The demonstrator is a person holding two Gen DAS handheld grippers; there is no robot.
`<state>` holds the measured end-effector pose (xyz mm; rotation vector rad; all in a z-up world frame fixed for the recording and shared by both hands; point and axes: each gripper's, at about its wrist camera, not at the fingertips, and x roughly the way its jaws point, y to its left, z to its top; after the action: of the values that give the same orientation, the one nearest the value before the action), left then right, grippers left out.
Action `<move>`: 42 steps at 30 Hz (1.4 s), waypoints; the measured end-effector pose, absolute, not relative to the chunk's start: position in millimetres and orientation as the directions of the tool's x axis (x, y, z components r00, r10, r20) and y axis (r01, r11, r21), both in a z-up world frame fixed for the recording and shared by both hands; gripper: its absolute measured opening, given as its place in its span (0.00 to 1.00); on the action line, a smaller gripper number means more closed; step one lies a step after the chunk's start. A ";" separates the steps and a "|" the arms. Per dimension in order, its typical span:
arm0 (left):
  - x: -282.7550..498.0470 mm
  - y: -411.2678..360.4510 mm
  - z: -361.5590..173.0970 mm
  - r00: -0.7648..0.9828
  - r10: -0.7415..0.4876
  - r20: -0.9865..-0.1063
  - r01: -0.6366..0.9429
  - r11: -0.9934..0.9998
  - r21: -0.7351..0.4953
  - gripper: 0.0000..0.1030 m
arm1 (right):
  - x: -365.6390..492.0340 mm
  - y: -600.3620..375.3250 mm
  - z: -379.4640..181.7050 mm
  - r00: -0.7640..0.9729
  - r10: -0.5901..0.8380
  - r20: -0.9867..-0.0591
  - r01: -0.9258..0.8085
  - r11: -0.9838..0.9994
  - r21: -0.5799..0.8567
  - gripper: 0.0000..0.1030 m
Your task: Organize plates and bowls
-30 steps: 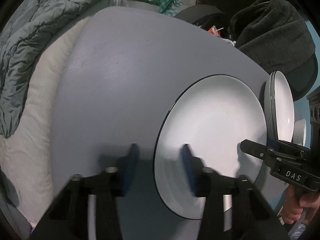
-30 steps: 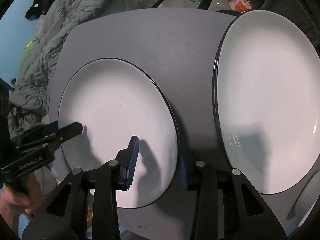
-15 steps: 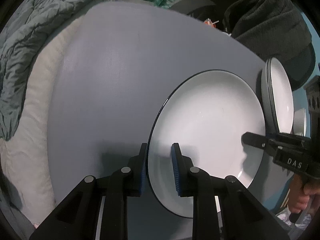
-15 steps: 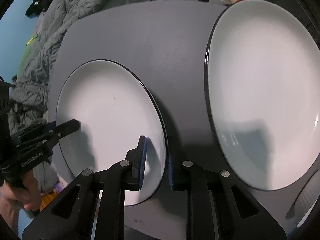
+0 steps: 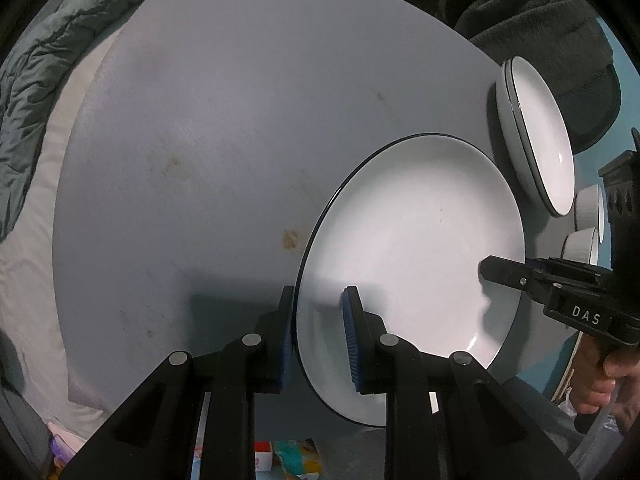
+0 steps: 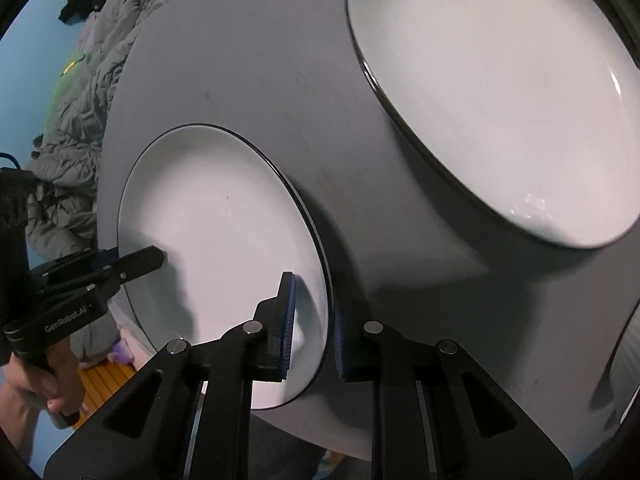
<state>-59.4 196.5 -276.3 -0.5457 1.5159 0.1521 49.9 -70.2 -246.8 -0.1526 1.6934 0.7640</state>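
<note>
A white plate with a dark rim (image 5: 416,248) is held by both grippers and lifted off the grey table (image 5: 240,140). My left gripper (image 5: 318,336) is shut on its left edge. My right gripper (image 6: 314,320) is shut on its right edge; the plate shows there too (image 6: 224,240). A stack of similar white plates (image 5: 538,132) lies at the table's far right, large in the right wrist view (image 6: 500,92). Two small white bowls (image 5: 586,224) stand beyond the right gripper's body.
A grey quilt on a bed (image 5: 40,60) lies left of the table. A dark garment over a chair (image 5: 532,12) is behind the plate stack. Boxes lie on the floor under the near table edge (image 5: 288,458).
Both grippers closed on opposite edges of the plate. The plate has since risen off the table, and the view has pulled up and back.
</note>
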 end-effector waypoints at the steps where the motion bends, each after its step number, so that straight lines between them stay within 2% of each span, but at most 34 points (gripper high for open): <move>1: -60.0 194.6 -275.3 0.067 -0.235 -0.970 -0.426 0.872 -0.241 0.21 | 49.5 -71.1 -246.2 -0.281 0.296 -0.913 -0.487 0.776 0.401 0.16; 16: -21.9 182.1 -224.1 0.103 -0.237 -0.966 -0.390 0.884 -0.258 0.21 | 62.9 -93.0 -208.6 -0.253 0.336 -0.907 -0.464 0.781 0.419 0.15; 25: 35.1 158.2 -191.7 0.136 -0.216 -0.967 -0.311 0.917 -0.249 0.21 | 104.6 -120.1 -189.4 -0.209 0.377 -0.902 -0.417 0.801 0.431 0.15; 42: 141.1 91.3 -215.5 0.124 -0.160 -0.979 -0.279 0.942 -0.189 0.22 | 198.2 -154.9 -206.8 -0.197 0.381 -0.903 -0.366 0.826 0.428 0.15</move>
<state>141.1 91.3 -215.5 -0.3655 1.4538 0.0895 198.2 -154.9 -206.8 0.0119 1.6355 0.6742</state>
